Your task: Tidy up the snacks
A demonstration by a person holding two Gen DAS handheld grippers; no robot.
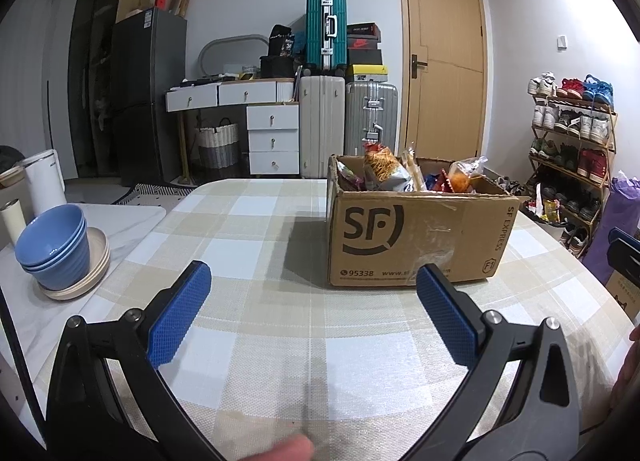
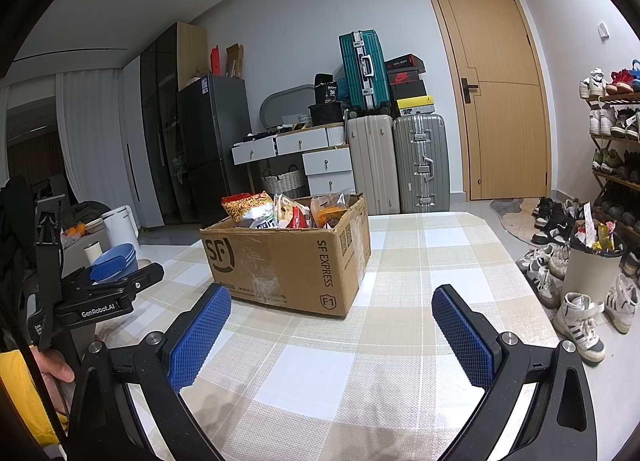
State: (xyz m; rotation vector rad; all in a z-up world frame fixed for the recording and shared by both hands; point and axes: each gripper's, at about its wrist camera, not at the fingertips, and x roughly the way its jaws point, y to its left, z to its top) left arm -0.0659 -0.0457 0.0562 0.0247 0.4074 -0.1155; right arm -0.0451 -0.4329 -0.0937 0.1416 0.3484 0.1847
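A brown cardboard box (image 1: 412, 237) printed with "SF" stands on the checked tablecloth (image 1: 256, 333), holding several snack bags (image 1: 386, 171). My left gripper (image 1: 314, 275) hovers low over the table in front of the box, open and empty, its blue pads wide apart. In the right wrist view the same box (image 2: 292, 265) sits ahead and to the left, snack bags (image 2: 280, 211) poking out of its open top. My right gripper (image 2: 332, 299) is also open with nothing between its fingers, short of the box's right corner. The left gripper's body (image 2: 104, 293) shows at that view's left edge.
Stacked blue bowls (image 1: 56, 249) on a beige plate and a white kettle (image 1: 44, 181) sit on a side counter at left. Beyond the table stand suitcases (image 1: 348, 121), a white drawer unit and a wooden door. A shoe rack (image 1: 572, 157), loose shoes (image 2: 580, 321) and a bin (image 2: 592, 261) line the right.
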